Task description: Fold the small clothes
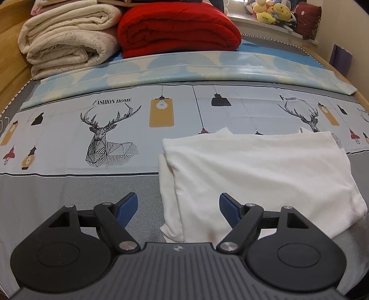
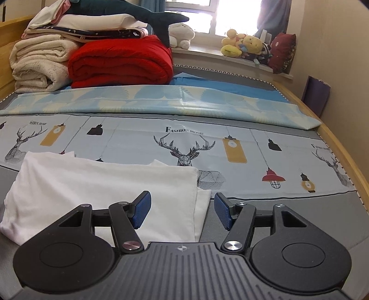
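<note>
Two grippers are over the bed, operator, and neither holds anything. At the head end, in the far left corner, you have a stack of folded cream blankets (image 1: 66,34) with a folded red blanket (image 1: 177,27) touching it on the right; in the right wrist view more folded linens and a dark plush shark (image 2: 147,13) lie on top of that stack. Soft toys (image 2: 244,45) sit on the windowsill beyond the bed's far edge, and a purple bag (image 2: 316,95) stands against the wall past the right edge. A pale blue leaf-patterned cover (image 1: 184,69) crosses the bed below the blankets. The bedsheet (image 1: 69,138) shows deer heads and hanging lamps, and reads "FASHION HOME" twice.

Your white garment (image 1: 253,180) lies folded flat near the bed's near edge, clear of the stacks. It is plain and soft, its layers stepped along the left side.

Left gripper (image 1: 178,210): jaws spread wide, straddling the garment's left edge, pads not pressing. Right gripper (image 2: 182,211): jaws spread, straddling the garment's right edge, nothing pinched.
</note>
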The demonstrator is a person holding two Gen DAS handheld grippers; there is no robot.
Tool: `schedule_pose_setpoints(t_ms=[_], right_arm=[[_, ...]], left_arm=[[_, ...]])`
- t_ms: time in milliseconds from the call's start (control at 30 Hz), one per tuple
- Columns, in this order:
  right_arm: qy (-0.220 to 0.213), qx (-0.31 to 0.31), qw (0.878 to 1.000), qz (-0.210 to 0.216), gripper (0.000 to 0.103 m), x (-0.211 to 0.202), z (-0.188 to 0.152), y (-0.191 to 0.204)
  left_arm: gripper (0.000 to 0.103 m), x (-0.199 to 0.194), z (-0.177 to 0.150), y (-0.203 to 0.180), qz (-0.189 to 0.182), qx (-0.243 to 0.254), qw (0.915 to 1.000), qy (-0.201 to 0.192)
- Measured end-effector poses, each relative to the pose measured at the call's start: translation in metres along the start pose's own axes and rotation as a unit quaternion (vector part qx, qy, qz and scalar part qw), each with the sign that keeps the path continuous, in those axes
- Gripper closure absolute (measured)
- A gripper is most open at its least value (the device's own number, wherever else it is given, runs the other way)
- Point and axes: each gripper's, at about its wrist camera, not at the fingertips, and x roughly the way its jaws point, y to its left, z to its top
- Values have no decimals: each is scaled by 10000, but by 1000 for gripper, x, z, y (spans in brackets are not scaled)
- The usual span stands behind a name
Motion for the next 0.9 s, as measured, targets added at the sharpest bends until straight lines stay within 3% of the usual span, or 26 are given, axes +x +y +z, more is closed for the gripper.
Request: schedule_pose_setpoints(t_ms=[500,600,667,900], right_arm=[[22,-567,9969,552,43,7,8,65],[8,-719,9944,770,61,9,11,85],[-5,-877,9913,984,80,10,12,102],[33,-1375,9798,1452,82,16,11,158]], left_arm=[[21,0,1,2,-20,-98,9999,25],[21,0,2,5,-10,-140,9999,37],[21,1,2,9,-4,-193,9998,53],[21,1,4,33,22,-563,9983,131]])
